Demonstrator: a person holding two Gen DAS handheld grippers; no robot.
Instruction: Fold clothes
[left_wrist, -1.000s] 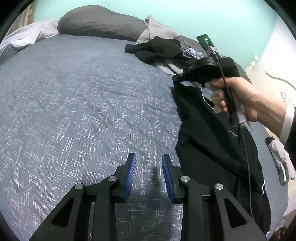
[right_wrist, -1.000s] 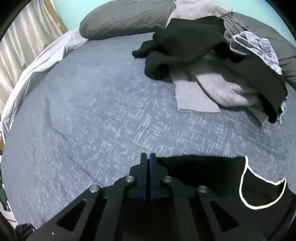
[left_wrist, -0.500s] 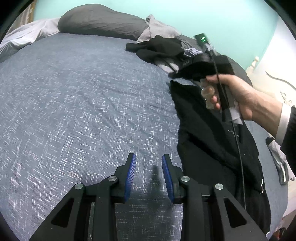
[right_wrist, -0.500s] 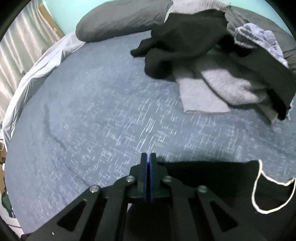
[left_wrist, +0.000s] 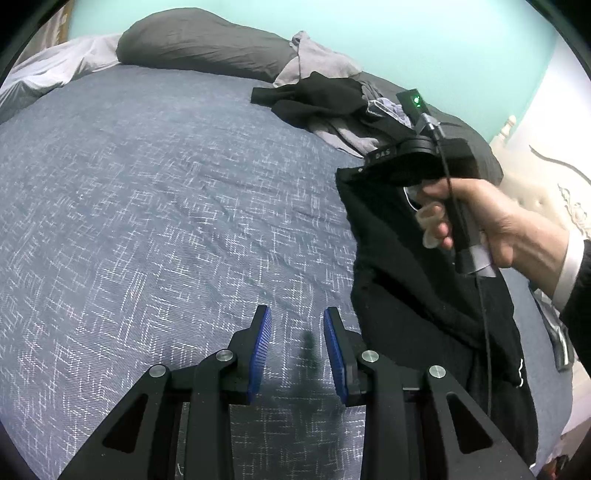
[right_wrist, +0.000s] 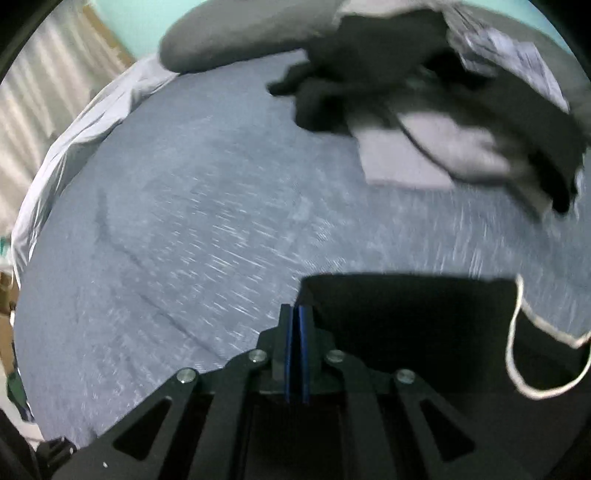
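— So what's on the left?
— Only patterned blue bedspread (left_wrist: 147, 221) under the left gripper (left_wrist: 297, 332), its blue pads spread with nothing between them.
— And to the right?
— A black garment (left_wrist: 406, 280) hangs over the bed's right side, its top edge pinched in the right gripper (right_wrist: 294, 317), pads pressed together. Behind it, a clothes pile (left_wrist: 332, 103) lies near the grey pillow (left_wrist: 199, 44).

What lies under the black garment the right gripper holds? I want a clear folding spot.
Only the blue bedspread shows around the black garment; whatever lies beneath it is covered.
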